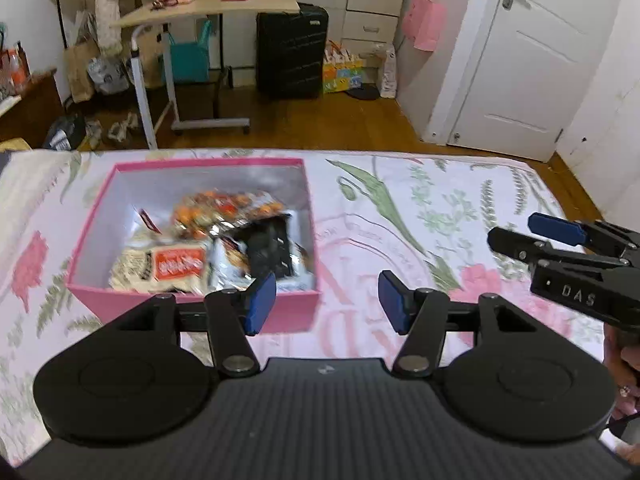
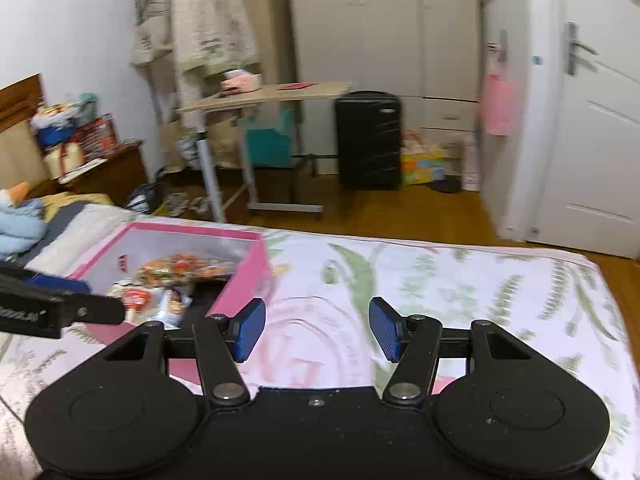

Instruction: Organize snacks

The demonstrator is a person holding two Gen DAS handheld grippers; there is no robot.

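A pink box [image 1: 96, 216] with white inner walls stands open on the floral bedsheet [image 1: 400, 208]. Inside lie several snack packets: an orange one [image 1: 224, 208], a white one with a red label [image 1: 176, 266] and a dark one [image 1: 268, 248]. My left gripper [image 1: 326, 302] is open and empty, just in front of the box's near right corner. My right gripper [image 2: 316, 330] is open and empty above the sheet, right of the box [image 2: 250, 270]; it also shows in the left wrist view [image 1: 516, 232] at the right edge. The left gripper shows in the right wrist view [image 2: 92, 300] beside the box.
Beyond the bed's far edge is wooden floor [image 1: 340, 120] with a rolling desk [image 1: 208, 12], a black suitcase [image 1: 292, 52], a teal bag [image 1: 188, 60] and a white door [image 1: 532, 60]. A blue blanket [image 2: 20, 224] lies at the bed's left.
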